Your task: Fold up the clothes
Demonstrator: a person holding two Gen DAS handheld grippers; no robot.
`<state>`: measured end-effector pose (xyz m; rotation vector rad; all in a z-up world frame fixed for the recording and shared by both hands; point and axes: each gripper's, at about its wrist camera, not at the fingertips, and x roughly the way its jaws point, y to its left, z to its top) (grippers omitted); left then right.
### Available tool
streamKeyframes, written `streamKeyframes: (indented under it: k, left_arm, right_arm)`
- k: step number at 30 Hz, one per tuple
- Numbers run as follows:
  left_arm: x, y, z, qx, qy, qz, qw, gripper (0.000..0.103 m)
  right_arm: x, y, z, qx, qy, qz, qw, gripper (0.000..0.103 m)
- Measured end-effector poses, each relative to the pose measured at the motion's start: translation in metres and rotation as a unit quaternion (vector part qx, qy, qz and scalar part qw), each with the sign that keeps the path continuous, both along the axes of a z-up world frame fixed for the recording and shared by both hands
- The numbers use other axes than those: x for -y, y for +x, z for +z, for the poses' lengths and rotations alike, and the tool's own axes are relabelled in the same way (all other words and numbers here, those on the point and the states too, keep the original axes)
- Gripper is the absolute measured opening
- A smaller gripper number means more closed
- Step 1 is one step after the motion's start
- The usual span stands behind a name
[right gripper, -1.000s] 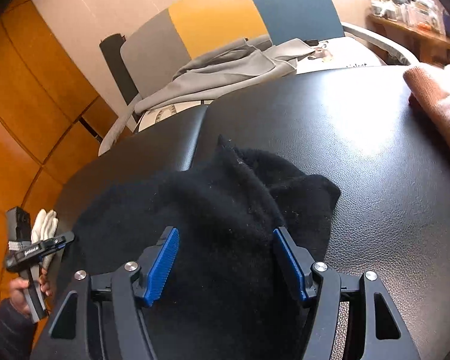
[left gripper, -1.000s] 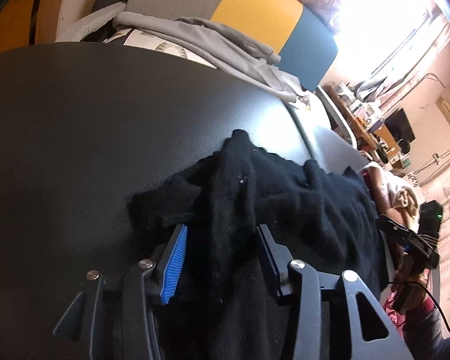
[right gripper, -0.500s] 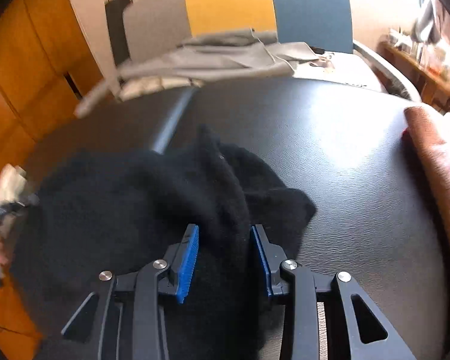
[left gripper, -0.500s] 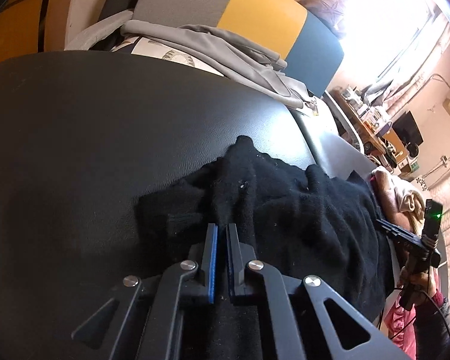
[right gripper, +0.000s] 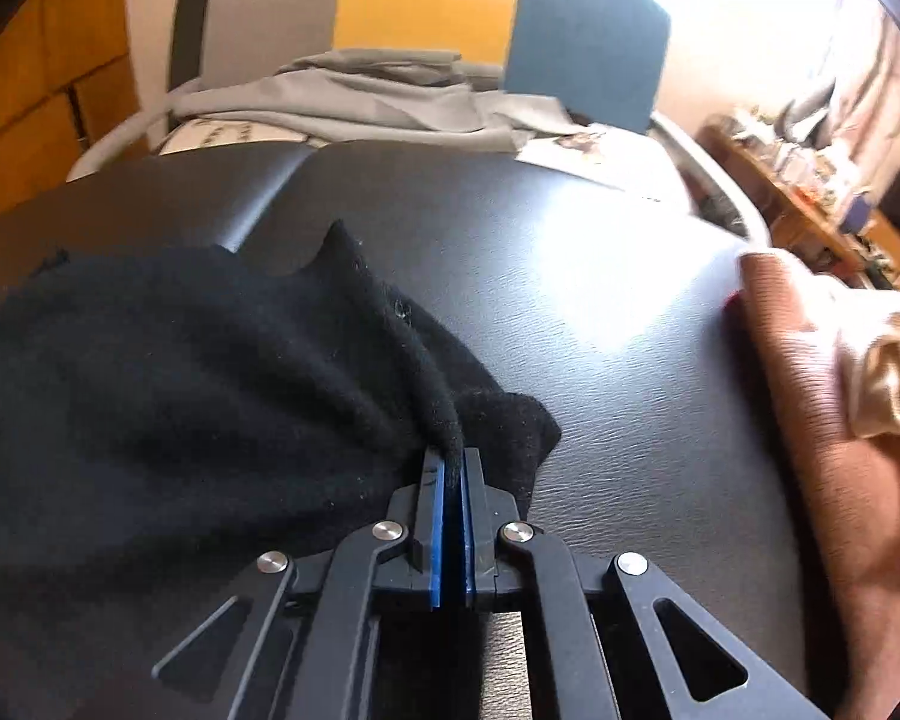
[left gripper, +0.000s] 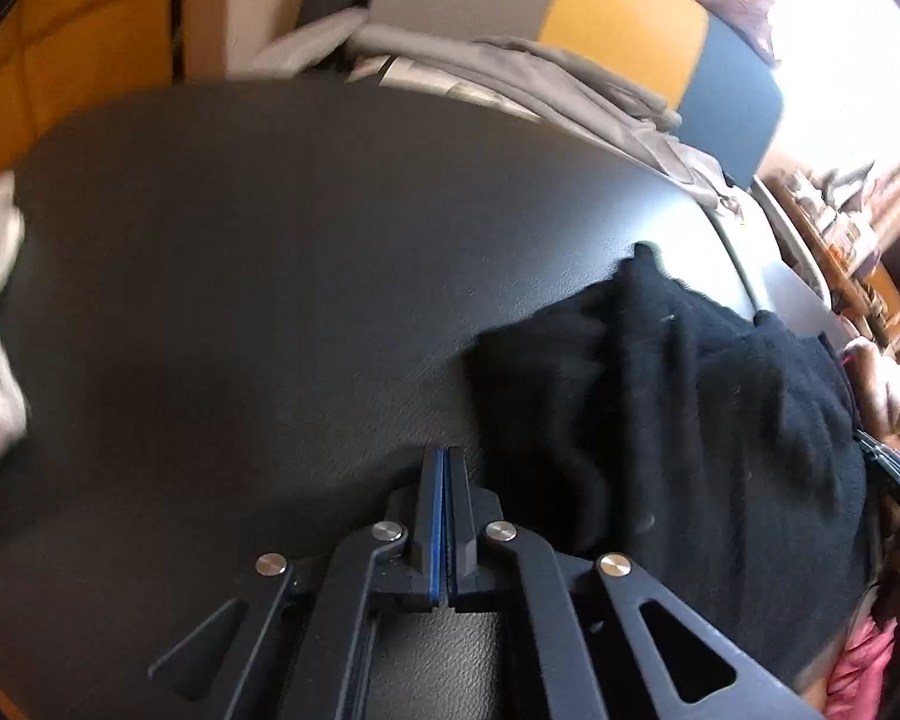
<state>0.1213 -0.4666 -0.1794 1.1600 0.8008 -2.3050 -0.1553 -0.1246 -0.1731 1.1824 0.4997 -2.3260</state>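
One black knitted garment (right gripper: 198,372) lies rumpled, not flat or squared, on the dark leather-look tabletop (right gripper: 600,276). Half a second ago both tongs were closing over its folds; now the right gripper (right gripper: 453,468) is pinched tight on a ridge of the black knit, drawing the cloth up into a taut crease, while the left gripper (left gripper: 446,468), fingers pressed together with nothing visible between them, has slid off to the left, so the garment (left gripper: 678,420) sits just to its right over bare tabletop. That suggests a one-sided hold, so any fold would need the left tongs back on cloth. Beyond lie a rust-brown knitted garment (right gripper: 822,420) at the right edge and grey clothing (right gripper: 354,102) draped on the chair behind.
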Motion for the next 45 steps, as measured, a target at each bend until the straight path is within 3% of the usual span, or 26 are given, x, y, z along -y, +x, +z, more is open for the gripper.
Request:
streamKeyframes:
  k: [2,4,6,11,15,16,19,24,25,26,27,28,29,31,33,37,38,39,41,45]
  left_arm:
    - [0.003,0.01,0.002,0.001,-0.005,0.014,0.9999,0.0]
    - [0.0,0.016,0.016,-0.032,-0.014,0.004,0.9994,0.007]
    - [-0.008,0.014,0.03,-0.076,-0.012,-0.021,0.9968,0.015]
    - [-0.05,-0.045,0.047,-0.077,-0.044,-0.144,0.9857,0.018]
    - [-0.073,-0.106,0.046,-0.04,-0.041,-0.212,0.9756,0.04]
    - [-0.078,-0.12,0.046,-0.028,-0.044,-0.228,0.9723,0.041]
    - [-0.091,-0.154,0.038,0.017,-0.022,-0.273,0.9615,0.042]
    - [-0.094,-0.194,0.014,0.071,-0.017,-0.297,0.9521,0.04]
    - [-0.093,-0.192,0.017,0.06,-0.03,-0.281,0.9573,0.021]
    - [-0.092,-0.189,0.02,0.049,-0.044,-0.265,0.9619,0.009]
    - [-0.091,-0.185,0.024,0.036,-0.06,-0.245,0.9669,0.005]
    - [-0.09,-0.179,0.032,0.017,-0.091,-0.209,0.9736,0.005]
    - [-0.09,-0.174,0.037,0.007,-0.125,-0.181,0.9755,0.005]
    - [-0.091,-0.174,0.028,0.03,-0.156,-0.156,0.9748,0.005]
    - [-0.08,-0.176,0.007,0.056,-0.115,-0.137,0.9822,0.008]
    - [-0.064,-0.146,0.023,-0.007,-0.067,-0.087,0.9939,0.017]
    - [-0.066,-0.136,0.031,-0.026,-0.064,-0.081,0.9943,0.017]
    - [-0.069,-0.124,0.037,-0.04,-0.068,-0.084,0.9933,0.018]
    - [-0.079,-0.105,0.042,-0.05,-0.074,-0.094,0.9915,0.018]
    - [-0.094,-0.071,0.037,-0.045,-0.061,-0.105,0.9915,0.018]
  right_arm:
    - [-0.006,-0.004,0.003,0.017,-0.028,-0.006,0.999,0.007]
    - [-0.017,-0.006,0.01,0.032,-0.067,-0.013,0.997,0.02]
    - [-0.024,-0.004,0.021,0.023,-0.09,-0.02,0.995,0.05]
    - [-0.013,0.009,0.052,-0.001,-0.124,0.025,0.992,0.055]
    - [0.018,0.008,0.052,0.013,-0.105,0.077,0.991,0.058]
    - [0.025,0.006,0.049,0.021,-0.099,0.083,0.991,0.058]
    - [0.044,-0.002,0.039,0.046,-0.082,0.101,0.99,0.059]
    - [0.06,-0.007,0.025,0.044,-0.056,0.109,0.992,0.059]
    - [0.064,-0.007,0.021,0.039,-0.047,0.111,0.992,0.058]
    - [0.067,-0.007,0.018,0.035,-0.037,0.112,0.992,0.047]
    - [0.069,-0.006,0.015,0.028,-0.027,0.113,0.993,0.013]
    - [0.07,-0.004,0.014,0.014,-0.017,0.109,0.994,0.005]
    - [0.07,-0.003,0.015,0.0,-0.014,0.1,0.995,0.006]
    - [0.072,-0.008,0.008,-0.008,-0.001,0.086,0.996,0.006]
    - [0.081,-0.006,-0.004,-0.016,0.025,0.091,0.995,0.012]
    - [0.081,-0.004,0.001,-0.021,0.015,0.099,0.995,0.019]
    - [0.075,-0.006,0.005,-0.008,-0.005,0.097,0.995,0.029]
    - [0.068,-0.008,0.01,0.004,-0.026,0.095,0.995,0.048]
    - [0.05,-0.009,0.022,0.023,-0.079,0.089,0.993,0.067]
    - [0.008,0.002,0.038,0.067,-0.165,0.083,0.981,0.068]
